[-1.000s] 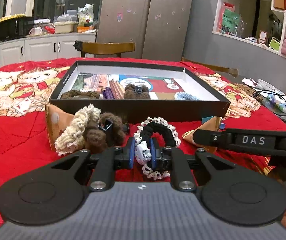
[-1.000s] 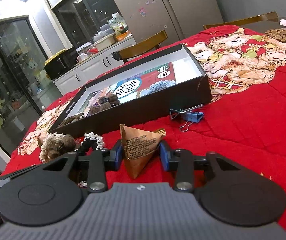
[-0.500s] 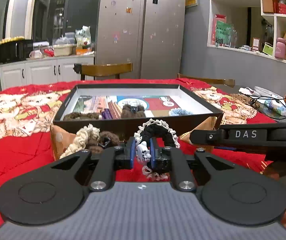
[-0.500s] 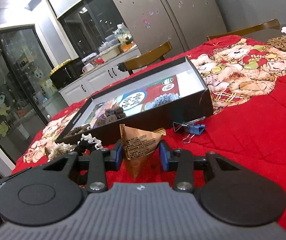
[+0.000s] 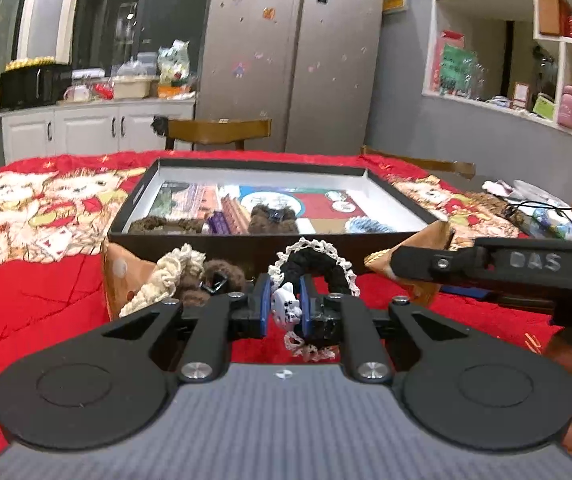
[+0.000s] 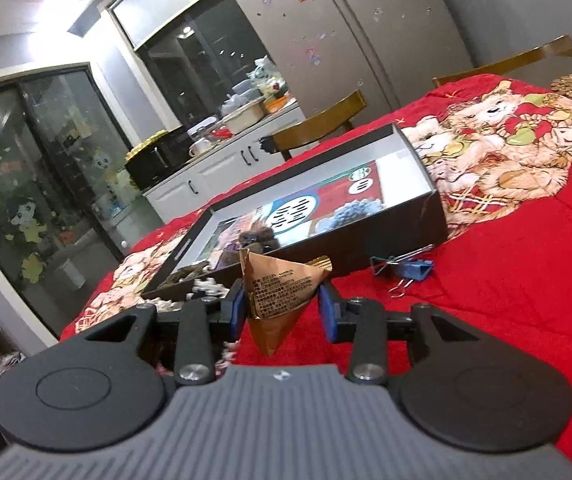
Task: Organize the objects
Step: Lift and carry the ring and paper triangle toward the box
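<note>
Left gripper [image 5: 284, 307] clamped on black lace scrunchie [image 5: 318, 268], right gripper [image 6: 284, 307] grasping brown triangular packet [image 6: 280, 294], black box [image 6: 350, 246] at twelve o'clock

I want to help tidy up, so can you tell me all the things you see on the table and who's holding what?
Black box: one, on the red blanket, holding brown and blue scrunchies.
Black lace-trimmed scrunchie: one, with a white charm, in the left tool.
Cream scrunchie: one, before the box.
Brown scrunchie: one, beside the cream one.
Brown pyramid packet: one, in the right tool; a second lies at left.
Blue binder clip: one, right of the box.
Left tool: shut on the scrunchie.
Right tool: shut on the packet.
</note>
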`<act>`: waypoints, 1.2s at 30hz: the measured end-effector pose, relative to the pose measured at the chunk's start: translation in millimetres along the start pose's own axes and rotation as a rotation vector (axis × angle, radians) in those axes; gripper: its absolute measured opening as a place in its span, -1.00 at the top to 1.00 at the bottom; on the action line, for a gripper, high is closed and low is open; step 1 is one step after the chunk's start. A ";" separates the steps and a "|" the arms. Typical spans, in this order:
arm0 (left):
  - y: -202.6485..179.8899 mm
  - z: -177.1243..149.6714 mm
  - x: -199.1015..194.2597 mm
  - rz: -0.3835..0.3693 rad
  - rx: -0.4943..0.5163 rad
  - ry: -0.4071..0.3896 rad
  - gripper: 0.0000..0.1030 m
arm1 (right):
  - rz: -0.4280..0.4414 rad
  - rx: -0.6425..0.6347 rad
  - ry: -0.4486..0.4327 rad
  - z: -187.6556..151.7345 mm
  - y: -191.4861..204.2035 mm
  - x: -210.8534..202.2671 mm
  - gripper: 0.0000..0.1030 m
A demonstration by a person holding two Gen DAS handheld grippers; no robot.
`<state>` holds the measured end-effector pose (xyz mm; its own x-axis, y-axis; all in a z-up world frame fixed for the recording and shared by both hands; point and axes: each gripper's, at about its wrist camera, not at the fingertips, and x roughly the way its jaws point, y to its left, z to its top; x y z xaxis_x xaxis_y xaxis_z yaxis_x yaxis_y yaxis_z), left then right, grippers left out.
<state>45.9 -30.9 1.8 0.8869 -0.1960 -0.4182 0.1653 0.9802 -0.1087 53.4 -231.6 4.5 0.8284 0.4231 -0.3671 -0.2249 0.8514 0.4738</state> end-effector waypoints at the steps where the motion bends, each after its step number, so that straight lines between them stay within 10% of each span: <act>1: 2.1 1.4 0.9 0.003 -0.014 0.006 0.65 | 0.012 -0.010 -0.007 -0.1 2.1 -1.5 0.21; 22: 13.2 109.5 -37.7 0.073 -0.059 -0.077 0.65 | 0.006 -0.108 -0.082 94.2 31.2 -19.8 0.22; 36: 11.2 196.0 13.8 0.070 -0.186 -0.112 0.65 | 0.057 0.108 0.004 158.4 -5.6 48.8 0.23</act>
<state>144.6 -17.3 171.6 0.9375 -0.1130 -0.3291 0.0281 0.9673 -0.2520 176.3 -264.8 110.8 0.8135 0.4714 -0.3405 -0.2148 0.7878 0.5772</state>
